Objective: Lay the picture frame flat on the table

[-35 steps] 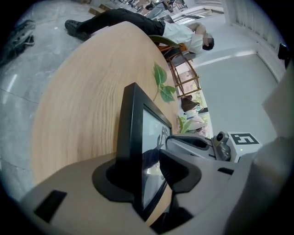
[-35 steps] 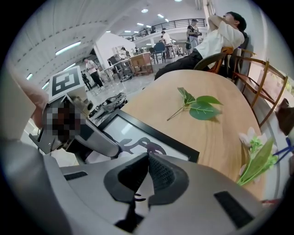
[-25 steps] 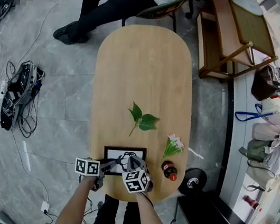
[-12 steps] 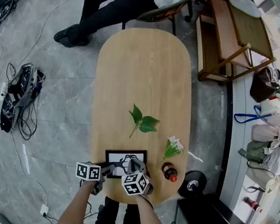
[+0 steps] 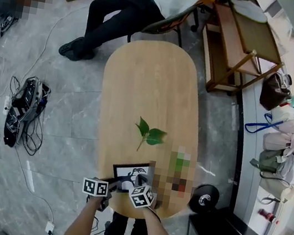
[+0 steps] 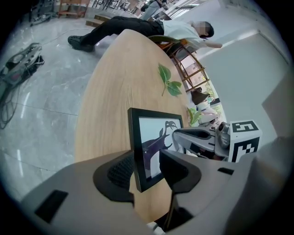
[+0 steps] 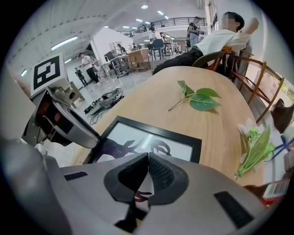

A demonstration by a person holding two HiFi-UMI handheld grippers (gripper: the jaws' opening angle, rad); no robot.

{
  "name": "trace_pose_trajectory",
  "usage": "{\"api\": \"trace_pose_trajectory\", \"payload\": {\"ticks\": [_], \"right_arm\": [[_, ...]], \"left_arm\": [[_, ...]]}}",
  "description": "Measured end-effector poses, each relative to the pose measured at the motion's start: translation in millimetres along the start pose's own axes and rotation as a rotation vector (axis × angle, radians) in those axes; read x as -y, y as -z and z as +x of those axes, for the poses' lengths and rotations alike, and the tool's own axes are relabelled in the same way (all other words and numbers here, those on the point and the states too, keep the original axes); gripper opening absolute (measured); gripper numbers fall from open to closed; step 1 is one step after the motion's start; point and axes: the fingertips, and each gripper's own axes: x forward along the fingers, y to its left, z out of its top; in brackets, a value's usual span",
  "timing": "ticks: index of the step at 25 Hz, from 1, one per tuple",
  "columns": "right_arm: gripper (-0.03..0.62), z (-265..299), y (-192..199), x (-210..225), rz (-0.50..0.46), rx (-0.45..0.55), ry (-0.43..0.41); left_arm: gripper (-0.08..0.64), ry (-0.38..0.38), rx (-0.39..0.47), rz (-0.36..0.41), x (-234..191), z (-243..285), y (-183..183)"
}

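The black picture frame (image 5: 132, 173) with a dark drawing on white sits at the table's near end, tipped back low over the wood. My left gripper (image 6: 147, 170) has its jaws on either side of the frame's (image 6: 154, 140) left edge, shut on it. My right gripper (image 7: 147, 158) hangs just above the frame's (image 7: 151, 137) front, jaws pressed together with nothing between them. In the head view both marker cubes hover at the table's front edge, left gripper (image 5: 109, 188) beside right gripper (image 5: 138, 184). I cannot tell whether the frame's back touches the table.
A green leaf sprig (image 5: 150, 133) lies mid-table beyond the frame. A flower stem (image 7: 255, 147) and a red-capped bottle (image 7: 275, 188) are to the frame's right. A seated person (image 5: 121, 8) is at the table's far end, wooden chairs (image 5: 233, 45) at right, cables (image 5: 21, 111) on the floor at left.
The frame looks shorter in the head view, tipped further back toward the table. Both grippers stayed on it and shifted slightly toward the front edge.
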Motion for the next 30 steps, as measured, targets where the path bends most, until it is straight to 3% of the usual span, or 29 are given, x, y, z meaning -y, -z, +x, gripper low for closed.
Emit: {"api": "trace_pose_trajectory", "payload": {"ticks": [5,9,16,21,26,30], "right_arm": [[0.032,-10,-7,5,0.076,0.036,-0.015],[0.032,-34,-15,3,0.138,0.061,-0.022],[0.032,-95,-39,-5,0.212,0.120,0.012],[0.032,-124,-45,-32,0.308,0.140,-0.009],[0.032,-163,-40,-54,0.320,0.141,0.000],[0.032,-190,-36,-82,0.366,0.163,-0.010]], "left_arm": [[0.181,-0.073,0.036,0.041,2,-9,-11],[0.181,-0.085,0.053,0.087,18,-20,-16],[0.176,-0.037,0.060,0.223,70,-50,-17],[0.156,-0.009,0.071,0.327,92,-84,-6],[0.131,0.121,0.055,0.349,126,-111,21],[0.078,0.116,0.070,0.352,128,-149,38]]}}
